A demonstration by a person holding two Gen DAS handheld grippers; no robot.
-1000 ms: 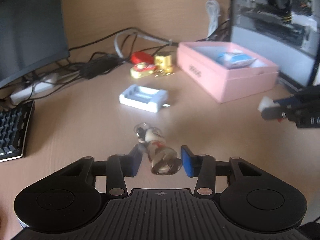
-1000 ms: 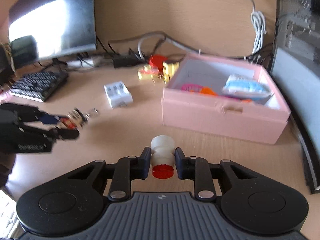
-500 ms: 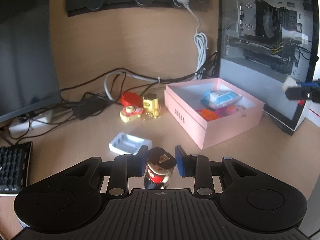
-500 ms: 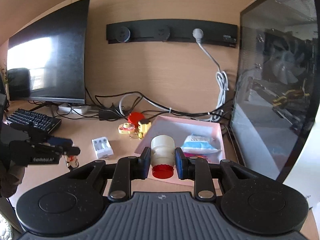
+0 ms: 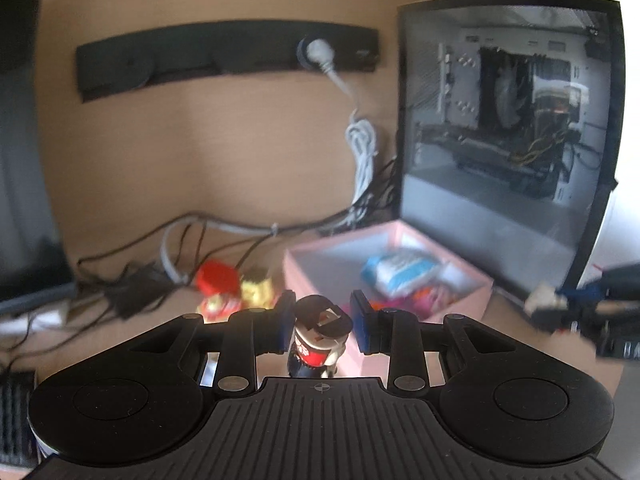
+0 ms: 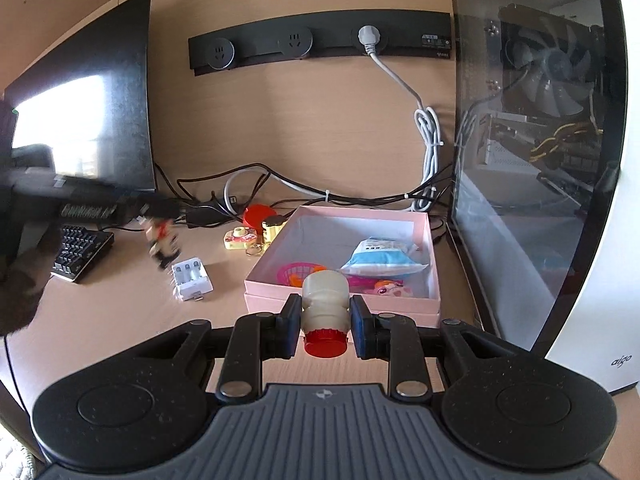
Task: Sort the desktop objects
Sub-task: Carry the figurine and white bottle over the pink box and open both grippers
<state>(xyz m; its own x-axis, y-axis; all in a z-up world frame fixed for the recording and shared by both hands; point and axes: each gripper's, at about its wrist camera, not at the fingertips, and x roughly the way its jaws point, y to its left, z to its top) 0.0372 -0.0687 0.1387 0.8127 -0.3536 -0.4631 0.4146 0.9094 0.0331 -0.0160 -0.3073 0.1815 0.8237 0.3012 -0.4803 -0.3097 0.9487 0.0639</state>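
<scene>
Both hand-held grippers loaded, heading for pink box

Left hand-held gripper (image 5: 322,322) clamps a small figurine (image 5: 320,336); right hand-held gripper (image 6: 325,322) pinches a white bottle (image 6: 325,304), red cap down, above the counter (image 6: 120,320) before the pink box (image 6: 344,304). Risk: arms collide over the box, or the figurine slips.

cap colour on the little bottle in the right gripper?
Red. The bottle has a cream-white body and a red cap pointing back at the camera; clearest in the right wrist view.
</scene>
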